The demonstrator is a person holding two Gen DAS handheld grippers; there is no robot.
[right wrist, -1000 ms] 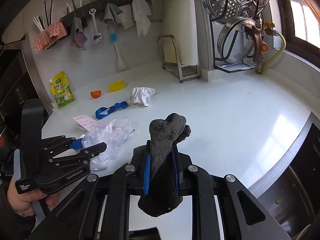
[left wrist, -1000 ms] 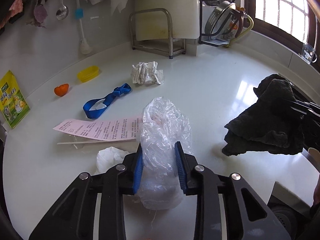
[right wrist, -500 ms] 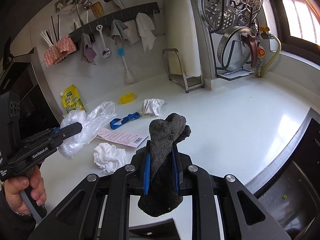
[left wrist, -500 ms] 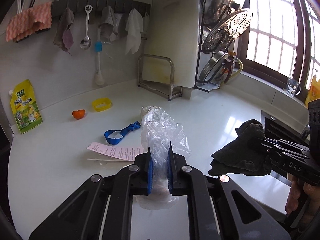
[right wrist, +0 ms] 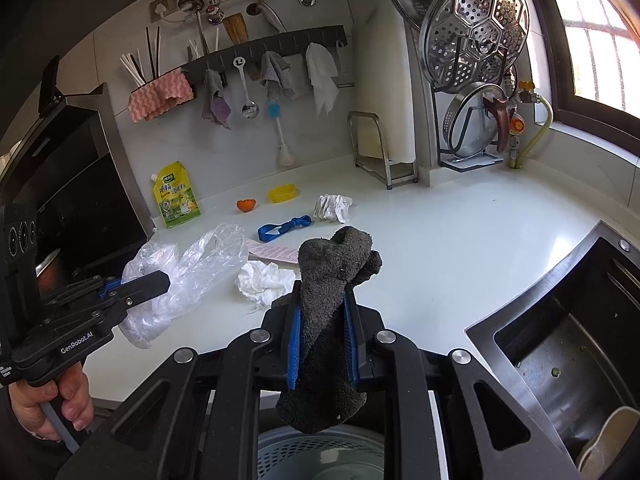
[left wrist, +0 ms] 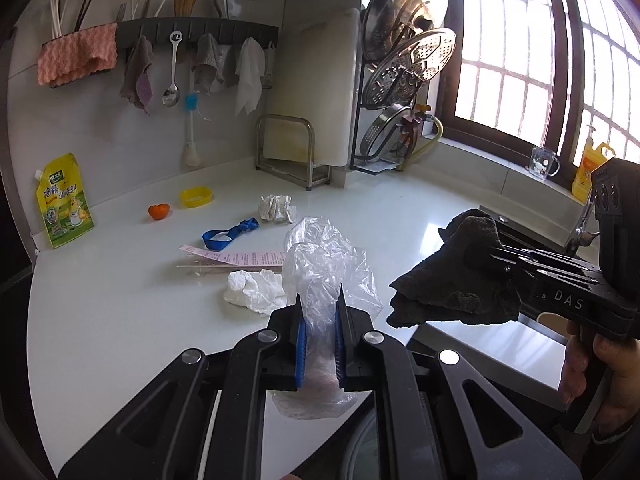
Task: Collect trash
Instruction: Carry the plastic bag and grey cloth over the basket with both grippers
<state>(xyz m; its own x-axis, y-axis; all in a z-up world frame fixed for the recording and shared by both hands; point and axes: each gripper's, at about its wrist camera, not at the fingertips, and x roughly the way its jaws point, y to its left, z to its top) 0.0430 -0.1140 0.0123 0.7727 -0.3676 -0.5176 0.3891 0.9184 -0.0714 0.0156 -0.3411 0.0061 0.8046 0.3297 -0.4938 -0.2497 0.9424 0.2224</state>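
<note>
My left gripper (left wrist: pixel 319 312) is shut on a crumpled clear plastic bag (left wrist: pixel 325 264) and holds it above the counter's front edge; it also shows in the right wrist view (right wrist: pixel 132 284) with the bag (right wrist: pixel 188 264). My right gripper (right wrist: pixel 320 304) is shut on a dark grey cloth (right wrist: pixel 332 280), also seen in the left wrist view (left wrist: pixel 452 284). On the white counter (left wrist: pixel 120 300) lie a white tissue wad (left wrist: pixel 252 290), a pink receipt (left wrist: pixel 236 256), a blue strap (left wrist: pixel 228 232) and a crumpled paper ball (left wrist: pixel 276 208).
A yellow pouch (left wrist: pixel 64 200), an orange piece (left wrist: pixel 159 211) and a yellow ring (left wrist: pixel 195 197) sit near the back wall. A metal rack (left wrist: pixel 288 152) and lid stand (left wrist: pixel 400 100) are behind. A sink (right wrist: pixel 560 340) is at right. A grey slotted bin (right wrist: pixel 320 460) shows below my right gripper.
My left gripper closed on the plastic bag and lifted it off the counter, pulling back toward the front edge. The right gripper kept hold of the cloth and rose slightly.
</note>
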